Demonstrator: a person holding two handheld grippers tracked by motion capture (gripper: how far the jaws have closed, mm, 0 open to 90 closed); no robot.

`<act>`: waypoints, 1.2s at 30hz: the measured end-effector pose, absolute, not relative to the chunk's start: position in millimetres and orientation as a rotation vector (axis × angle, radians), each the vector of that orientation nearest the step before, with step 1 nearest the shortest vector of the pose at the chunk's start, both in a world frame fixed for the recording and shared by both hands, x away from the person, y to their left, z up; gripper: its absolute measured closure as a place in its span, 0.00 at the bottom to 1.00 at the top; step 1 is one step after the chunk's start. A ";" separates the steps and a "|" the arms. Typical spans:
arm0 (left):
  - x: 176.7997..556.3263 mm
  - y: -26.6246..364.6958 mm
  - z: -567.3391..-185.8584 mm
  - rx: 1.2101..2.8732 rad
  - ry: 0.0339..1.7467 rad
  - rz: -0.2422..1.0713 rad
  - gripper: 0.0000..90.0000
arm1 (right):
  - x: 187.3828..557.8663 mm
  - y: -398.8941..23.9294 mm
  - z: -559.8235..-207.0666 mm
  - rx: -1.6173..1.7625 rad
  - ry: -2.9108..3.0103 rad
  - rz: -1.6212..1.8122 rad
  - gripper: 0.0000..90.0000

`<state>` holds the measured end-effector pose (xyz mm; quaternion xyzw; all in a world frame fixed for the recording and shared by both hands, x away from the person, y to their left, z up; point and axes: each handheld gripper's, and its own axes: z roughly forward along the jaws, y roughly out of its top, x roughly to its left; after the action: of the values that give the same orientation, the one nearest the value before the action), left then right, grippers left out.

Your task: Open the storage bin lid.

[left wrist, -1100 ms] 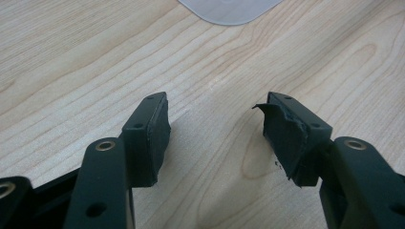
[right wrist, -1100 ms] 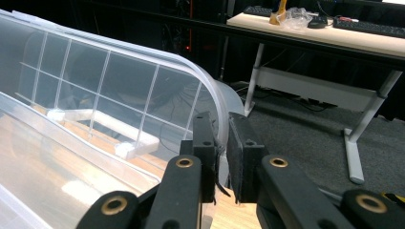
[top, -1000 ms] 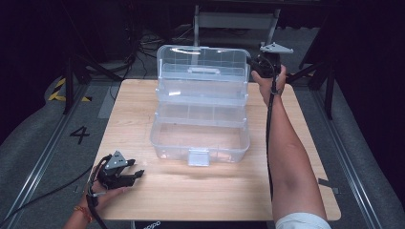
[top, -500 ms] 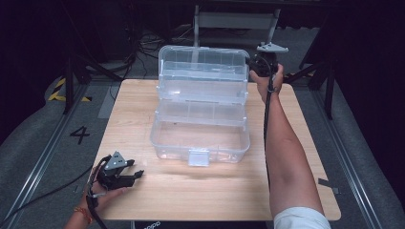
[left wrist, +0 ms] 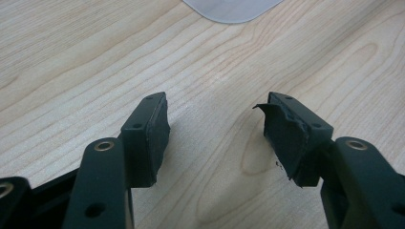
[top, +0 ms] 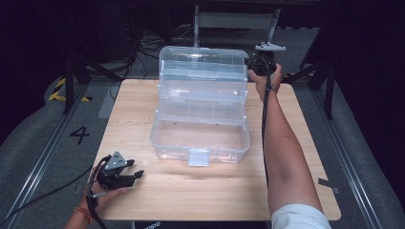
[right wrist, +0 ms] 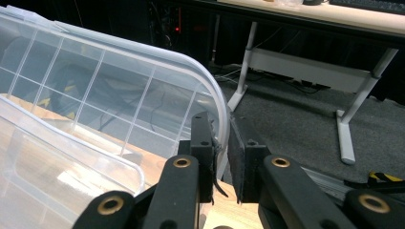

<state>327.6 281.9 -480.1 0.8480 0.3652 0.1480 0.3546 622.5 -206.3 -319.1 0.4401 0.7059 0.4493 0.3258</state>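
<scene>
The clear plastic organiser box point(top: 200, 114) stands open in the middle of the wooden worktop point(top: 305, 157), its tiers stepped back from a deep bottom tray with a small latch tab at the front; the lid point(top: 203, 64) stands raised at the far side, its ribbed grid plain in the right claw's own view point(right wrist: 110, 90); the right claw point(top: 252, 64) is at the lid's right-hand rim, and in its own view point(right wrist: 220, 148) the two black pads are pressed together on the thin curved edge of that lid, the plastic pinched between them; the person's right forearm point(top: 286, 157) stretches up the right side of the worktop to reach it, a black cable running along it.

The left claw point(top: 135, 175) lies low on the near left corner of the worktop, well apart from the box, cupped in the left hand point(top: 102, 193); in its own view point(left wrist: 215, 133) the pads stand apart with bare wood grain between them, holding nothing, and the pad at the right of that view has a torn, ragged edge; a rounded corner of pale plastic point(left wrist: 229, 9) shows at the top of that view.

On the grey floor to the left of the worktop a black figure "4" point(top: 79, 135) is painted; no brand or label can be read on the box.
</scene>
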 end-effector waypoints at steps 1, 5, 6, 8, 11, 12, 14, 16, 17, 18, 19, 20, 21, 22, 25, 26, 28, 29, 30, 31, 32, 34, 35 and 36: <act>327.8 281.9 -480.3 2.189 0.941 0.382 0.46 | 623.9 -206.0 -319.4 1.156 1.854 1.170 0.90; 328.0 282.1 -480.2 2.191 0.938 0.384 0.46 | 627.7 -205.1 -320.7 1.162 1.867 1.155 0.90; 328.0 282.1 -480.2 2.191 0.938 0.384 0.46 | 628.9 -205.2 -321.7 1.165 1.867 1.151 0.90; 328.0 282.2 -480.3 2.191 0.938 0.384 0.46 | 630.9 -205.7 -323.9 1.168 1.874 1.145 0.90; 327.8 282.0 -480.5 2.187 0.941 0.378 0.46 | 632.6 -205.6 -326.1 1.171 1.880 1.137 0.89; 327.9 282.0 -480.5 2.187 0.940 0.378 0.46 | 633.0 -204.8 -326.8 1.171 1.880 1.132 0.89; 328.1 282.5 -480.3 2.192 0.934 0.383 0.46 | 634.0 -203.9 -327.9 1.165 1.887 1.110 0.89; 328.1 283.0 -480.2 2.194 0.931 0.386 0.46 | 635.1 -203.5 -328.6 1.168 1.891 1.101 0.89; 327.7 283.1 -480.4 2.189 0.938 0.380 0.46 | 635.4 -203.0 -329.0 1.173 1.890 1.100 0.89; 327.3 283.5 -480.6 2.186 0.943 0.377 0.46 | 635.9 -202.6 -329.6 1.167 1.891 1.091 0.88; 327.5 284.3 -480.4 2.190 0.938 0.379 0.46 | 636.0 -202.3 -330.0 1.168 1.892 1.087 0.88; 327.8 285.1 -480.2 2.196 0.930 0.384 0.46 | 636.4 -202.1 -330.7 1.166 1.893 1.077 0.88; 327.8 285.1 -480.2 2.196 0.930 0.384 0.46 | 636.5 -201.8 -331.0 1.168 1.894 1.073 0.87; 327.9 285.6 -480.0 2.198 0.929 0.387 0.46 | 636.9 -201.3 -331.7 1.171 1.897 1.064 0.87; 327.9 285.5 -480.1 2.197 0.929 0.385 0.46 | 637.5 -200.9 -333.2 1.173 1.904 1.038 0.87; 328.0 285.6 -480.1 2.198 0.928 0.386 0.46 | 637.3 -201.3 -333.2 1.174 1.902 1.043 0.87; 327.9 285.6 -480.0 2.198 0.930 0.388 0.46 | 636.8 -202.0 -332.3 1.169 1.899 1.063 0.84; 327.8 285.5 -480.1 2.196 0.933 0.383 0.45 | 636.3 -201.6 -331.2 1.159 1.902 1.049 0.84; 327.9 285.6 -480.1 2.197 0.931 0.388 0.45 | 635.8 -201.1 -330.2 1.152 1.909 1.048 0.86; 327.9 285.6 -480.0 2.197 0.932 0.388 0.45 | 635.1 -201.0 -329.1 1.144 1.907 1.050 0.86; 327.8 285.6 -480.0 2.197 0.934 0.387 0.45 | 634.4 -201.1 -328.0 1.143 1.906 1.058 0.86; 327.6 285.5 -480.1 2.195 0.937 0.386 0.45 | 633.5 -201.5 -326.6 1.137 1.905 1.053 0.86; 327.6 285.5 -480.1 2.196 0.937 0.385 0.45 | 633.1 -201.9 -326.2 1.145 1.902 1.056 0.86; 327.6 285.4 -480.1 2.195 0.939 0.385 0.45 | 632.7 -202.4 -326.0 1.146 1.898 1.056 0.86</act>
<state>327.6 285.4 -480.1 0.8489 0.3630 0.1488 0.3541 632.7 -202.4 -326.0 0.4395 0.7279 0.4049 0.3362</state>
